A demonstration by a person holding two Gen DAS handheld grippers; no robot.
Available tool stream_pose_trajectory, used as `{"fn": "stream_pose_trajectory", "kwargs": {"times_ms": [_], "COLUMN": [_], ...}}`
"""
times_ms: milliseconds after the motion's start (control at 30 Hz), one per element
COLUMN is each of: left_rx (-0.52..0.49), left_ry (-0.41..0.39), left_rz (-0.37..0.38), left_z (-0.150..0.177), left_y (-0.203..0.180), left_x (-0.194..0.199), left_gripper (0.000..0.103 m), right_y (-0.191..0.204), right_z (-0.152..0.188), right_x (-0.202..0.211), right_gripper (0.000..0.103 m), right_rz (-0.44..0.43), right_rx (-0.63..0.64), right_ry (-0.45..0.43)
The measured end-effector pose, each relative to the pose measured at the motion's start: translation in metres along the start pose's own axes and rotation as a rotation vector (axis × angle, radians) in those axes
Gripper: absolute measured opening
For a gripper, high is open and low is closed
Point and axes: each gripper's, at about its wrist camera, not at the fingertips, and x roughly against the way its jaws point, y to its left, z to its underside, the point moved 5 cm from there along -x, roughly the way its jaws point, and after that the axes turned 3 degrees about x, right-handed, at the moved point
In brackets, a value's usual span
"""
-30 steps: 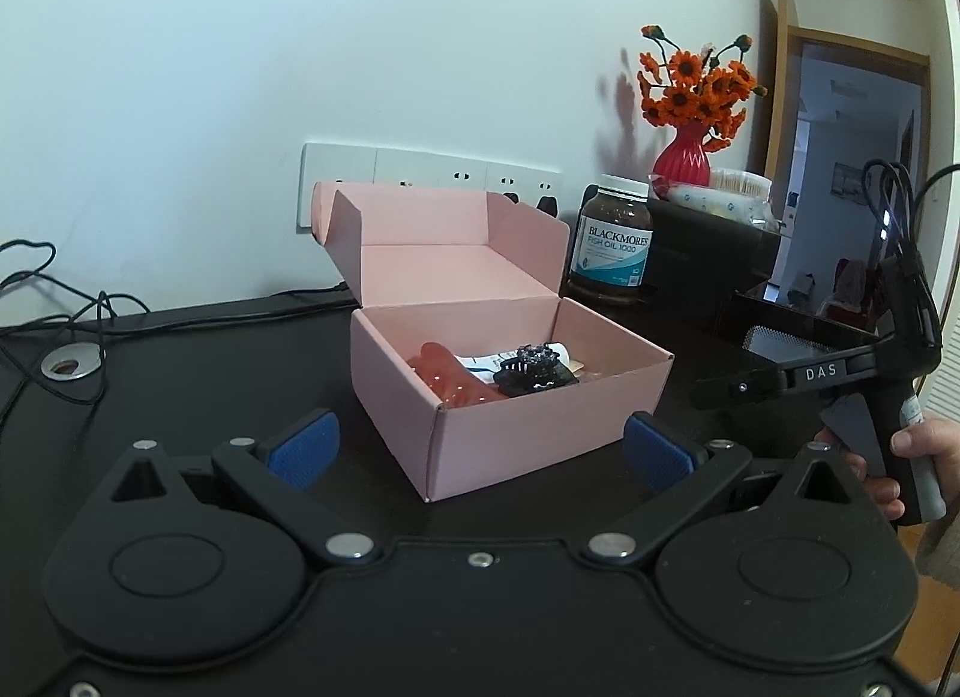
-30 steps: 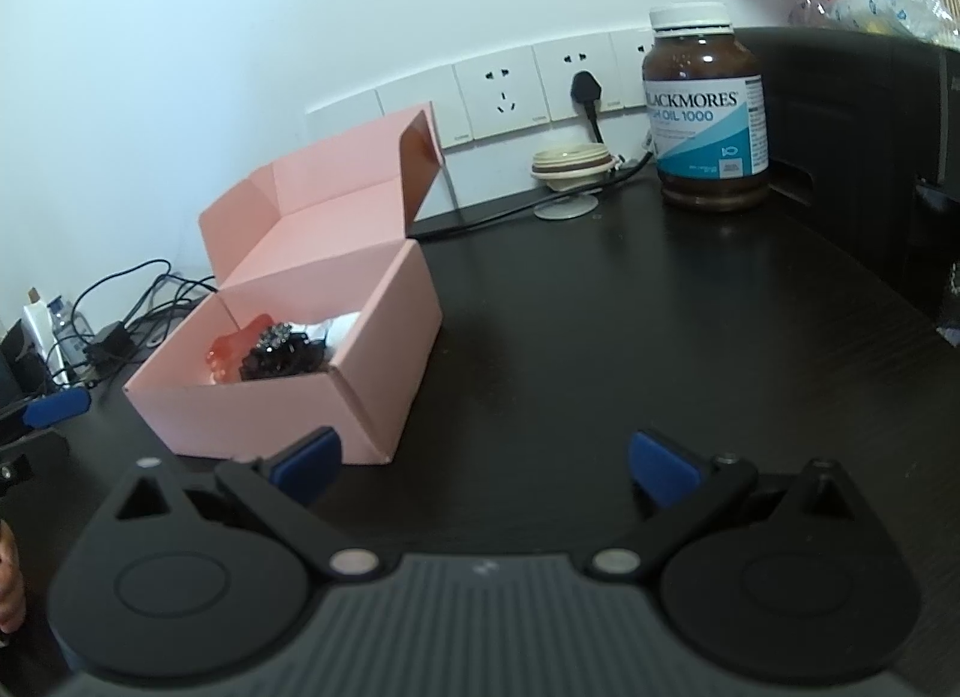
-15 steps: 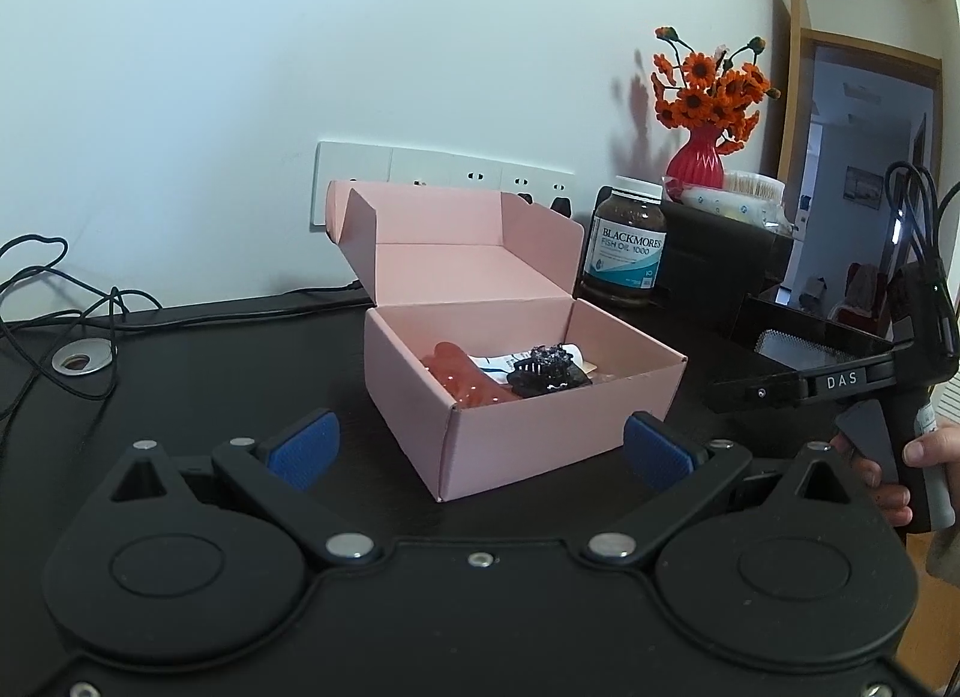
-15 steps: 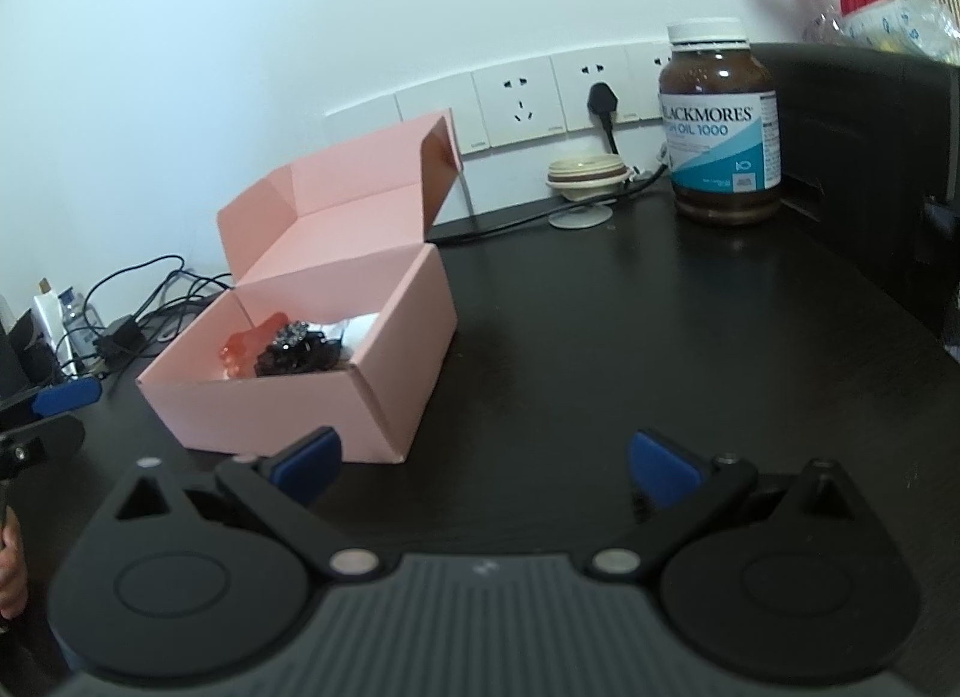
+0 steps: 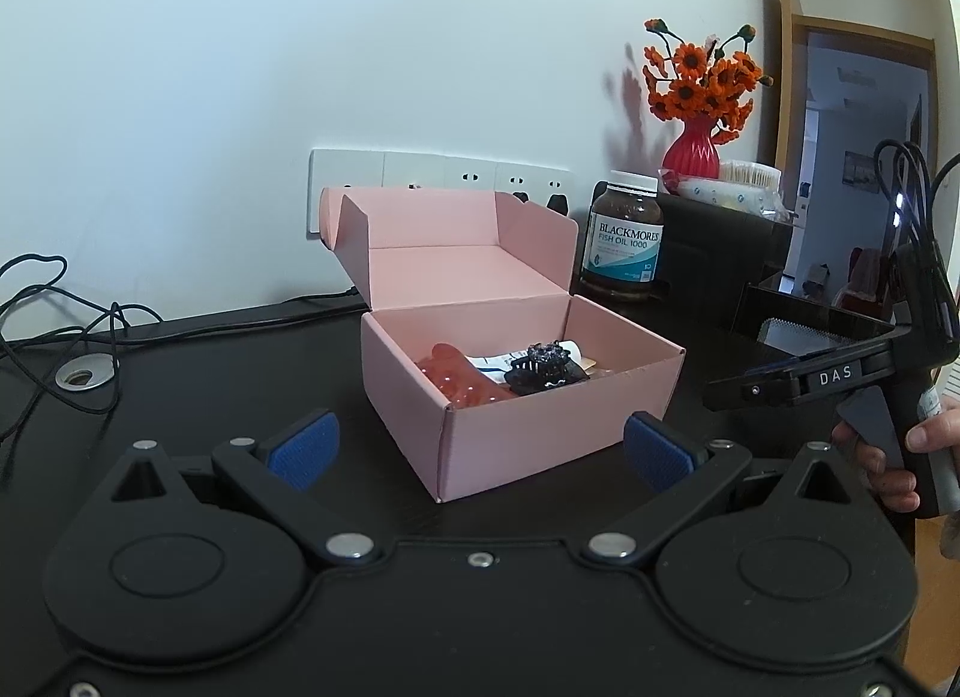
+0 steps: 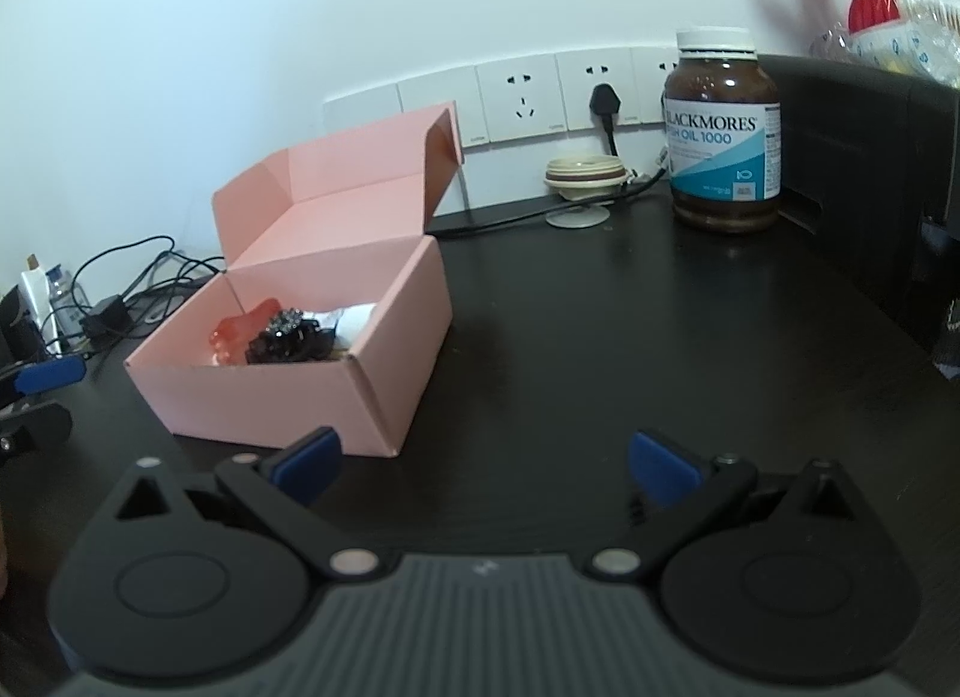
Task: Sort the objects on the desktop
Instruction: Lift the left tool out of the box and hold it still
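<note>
Pink box point(image 5: 528, 397): stands on the black table point(image 6: 630, 337) with its lid folded back toward the wall; seen from the left wrist view it sits straight ahead, between and just beyond the two blue fingertips.
Box contents: a black hair clip point(image 5: 543, 370), a translucent red item point(image 5: 456, 376) and a white piece beneath them, all inside the box.
Left gripper point(image 5: 480, 451): spread wide and empty, its near box corner lying between the fingertips without touching them.
Right gripper point(image 6: 486, 466): also spread wide and empty, hovering over bare table; the box point(image 6: 300, 349) lies ahead and to its left, its near corner just beyond the left fingertip.
Person's hand point(image 5: 888, 457): wraps the right gripper's handle at the right edge of the left wrist view.
Fish oil bottle point(image 6: 723, 133): upright at the back of the table near the wall sockets point(image 6: 522, 97), well apart from the box.
Red vase point(image 5: 690, 148): holds orange flowers, standing on a dark cabinet behind the bottle.
</note>
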Motion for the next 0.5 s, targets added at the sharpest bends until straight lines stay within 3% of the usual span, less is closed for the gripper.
{"fn": "stream_pose_trajectory", "kwargs": {"times_ms": [500], "left_rx": [-0.003], "left_ry": [0.003], "left_rz": [-0.001], "left_z": [0.0007], "left_y": [-0.0005], "left_x": [-0.0003], "left_gripper": [0.103], "right_y": [0.0013], "right_z": [-0.0004], "right_x": [0.0002], "right_gripper": [0.102], "right_rz": [0.014], "right_rx": [0.014], "right_ry": [0.005]}}
